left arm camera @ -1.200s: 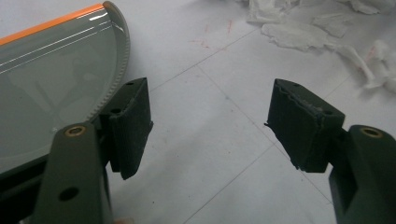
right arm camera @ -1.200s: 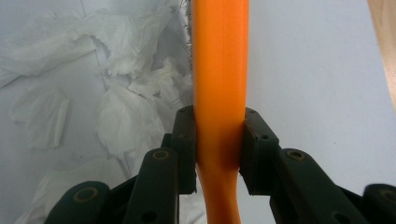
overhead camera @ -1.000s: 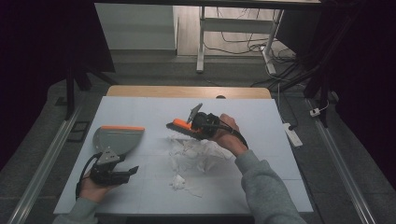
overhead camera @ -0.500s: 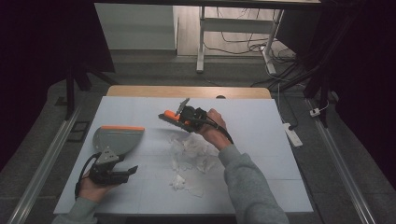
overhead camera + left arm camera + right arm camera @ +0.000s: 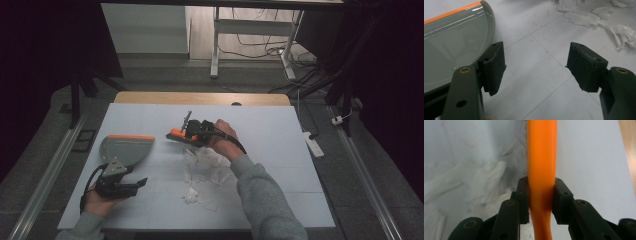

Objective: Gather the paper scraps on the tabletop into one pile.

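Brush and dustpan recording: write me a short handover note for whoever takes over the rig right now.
Right gripper: shut on the orange brush handle, held over the far edge of the torn paper scraps.
Left gripper: open, nothing between the jaws, low over the table just beside the dustpan.
The dustpan lies on the table's left side, apart from the scraps; a smaller clump lies nearer the person.
Done: brush picked up.
Left: probably grip the dustpan, bring it to the scraps and sweep them in. No paper is visible in the pan so far.
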The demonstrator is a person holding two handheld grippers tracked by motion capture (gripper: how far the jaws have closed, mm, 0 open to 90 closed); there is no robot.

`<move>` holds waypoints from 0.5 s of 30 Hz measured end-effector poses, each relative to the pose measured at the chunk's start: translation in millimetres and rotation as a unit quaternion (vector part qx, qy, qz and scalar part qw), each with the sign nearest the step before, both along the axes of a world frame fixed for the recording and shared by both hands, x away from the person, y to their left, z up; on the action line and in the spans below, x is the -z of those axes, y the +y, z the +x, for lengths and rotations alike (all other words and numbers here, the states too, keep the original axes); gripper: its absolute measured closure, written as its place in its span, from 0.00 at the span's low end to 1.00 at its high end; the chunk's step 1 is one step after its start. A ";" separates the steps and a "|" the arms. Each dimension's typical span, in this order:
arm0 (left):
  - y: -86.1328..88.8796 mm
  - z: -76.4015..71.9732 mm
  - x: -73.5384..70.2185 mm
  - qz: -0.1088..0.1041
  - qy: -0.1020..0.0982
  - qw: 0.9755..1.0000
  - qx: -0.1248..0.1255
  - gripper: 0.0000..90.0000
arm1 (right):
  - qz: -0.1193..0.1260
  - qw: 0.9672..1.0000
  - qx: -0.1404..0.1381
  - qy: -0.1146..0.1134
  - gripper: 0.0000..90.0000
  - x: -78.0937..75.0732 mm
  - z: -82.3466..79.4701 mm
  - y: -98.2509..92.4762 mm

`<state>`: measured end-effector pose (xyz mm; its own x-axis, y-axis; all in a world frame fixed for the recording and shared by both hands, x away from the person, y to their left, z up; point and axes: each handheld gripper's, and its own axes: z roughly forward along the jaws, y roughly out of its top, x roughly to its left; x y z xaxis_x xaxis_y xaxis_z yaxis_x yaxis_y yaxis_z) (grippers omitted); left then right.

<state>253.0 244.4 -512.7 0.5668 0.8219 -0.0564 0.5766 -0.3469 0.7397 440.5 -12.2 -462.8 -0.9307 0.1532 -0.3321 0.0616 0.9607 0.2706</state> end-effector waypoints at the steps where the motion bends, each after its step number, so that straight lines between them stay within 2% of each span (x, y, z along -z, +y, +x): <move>1: 0.0 0.0 0.1 0.000 0.000 1.000 0.000 0.35 | -0.003 1.000 -0.007 0.002 0.78 -0.3 -2.2 -1.0; 6: 0.1 0.1 0.2 0.000 0.001 1.000 0.000 0.35 | -0.005 0.999 -0.037 0.027 0.78 -5.9 -17.1 -10.7; 8: -0.2 0.1 0.2 0.000 0.001 1.000 0.000 0.35 | 0.014 0.999 -0.035 0.030 0.78 -10.5 -21.6 -17.0; 10: -0.8 0.1 0.0 0.001 0.000 1.000 0.000 0.35 | 0.043 0.999 -0.019 0.017 0.78 -17.7 -22.1 -24.6; 12: -1.2 -0.1 -0.2 0.002 0.000 1.000 0.001 0.35 | 0.078 0.997 0.003 0.006 0.78 -25.8 -19.0 -32.0; 14: -1.2 -0.2 -0.3 0.002 -0.001 1.000 0.000 0.35 | 0.108 0.994 0.031 0.000 0.78 -33.0 -17.2 -37.4; 15: -1.1 -0.2 -0.4 0.002 -0.001 1.000 0.000 0.35 | 0.130 0.990 0.054 0.008 0.78 -37.6 -16.4 -40.2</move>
<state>252.8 243.3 -512.4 0.5665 0.8224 -0.0531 0.5760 -0.3490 0.7392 424.1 -52.4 -425.2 -0.9091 0.3295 -0.2547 0.1653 0.8469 0.5054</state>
